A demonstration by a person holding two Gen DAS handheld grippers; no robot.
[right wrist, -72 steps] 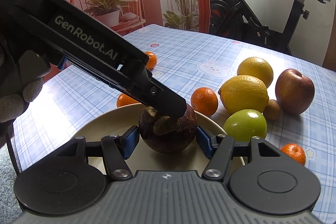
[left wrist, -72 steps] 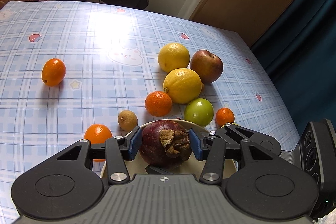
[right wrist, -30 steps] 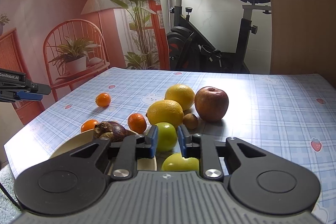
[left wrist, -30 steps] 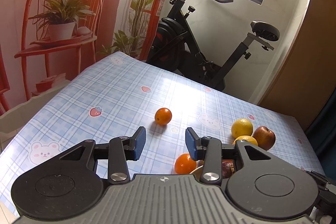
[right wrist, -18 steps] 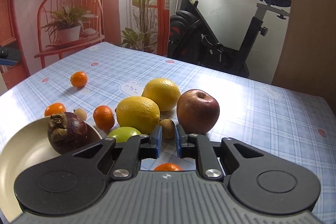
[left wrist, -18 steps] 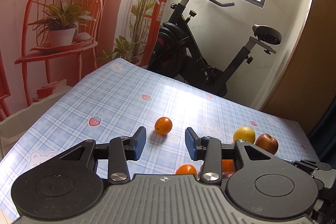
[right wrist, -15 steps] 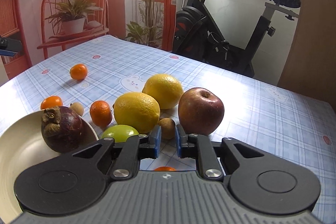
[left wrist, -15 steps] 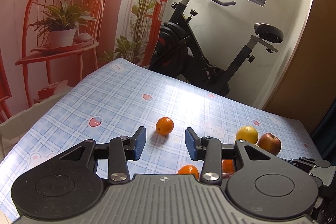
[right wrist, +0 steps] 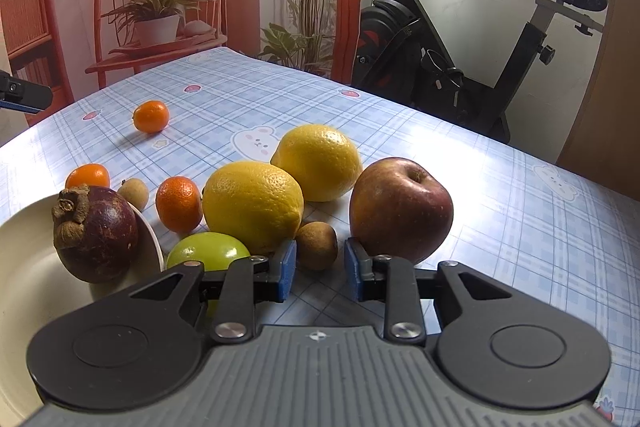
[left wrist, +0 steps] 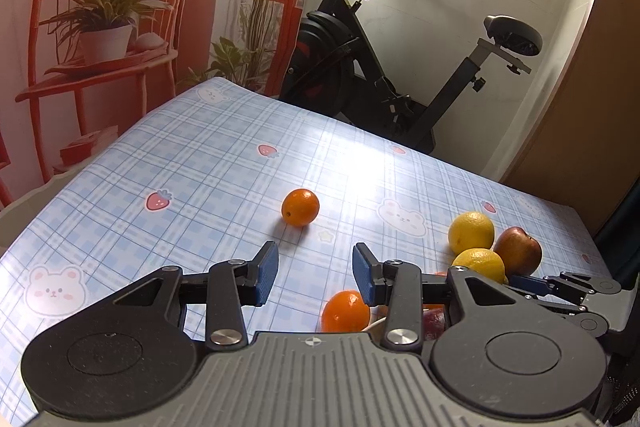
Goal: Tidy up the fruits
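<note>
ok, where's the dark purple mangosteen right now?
In the right wrist view the dark purple mangosteen sits at lower left, on the far edge of the cream plate, with a small brown longan and a green fruit just beyond the rim.

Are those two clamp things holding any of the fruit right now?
No, nothing is held. The left tool is open over bare tablecloth. The right tool has a narrow gap between its pads, just short of the small brown fruit, not touching it.

The left gripper [left wrist: 313,270] hovers with its blue-padded jaws parted and nothing between them. At its 3 o'clock, the right gripper [right wrist: 319,264] angles downward; its jaws, which have just been opening, show a narrow gap and grip nothing.
</note>
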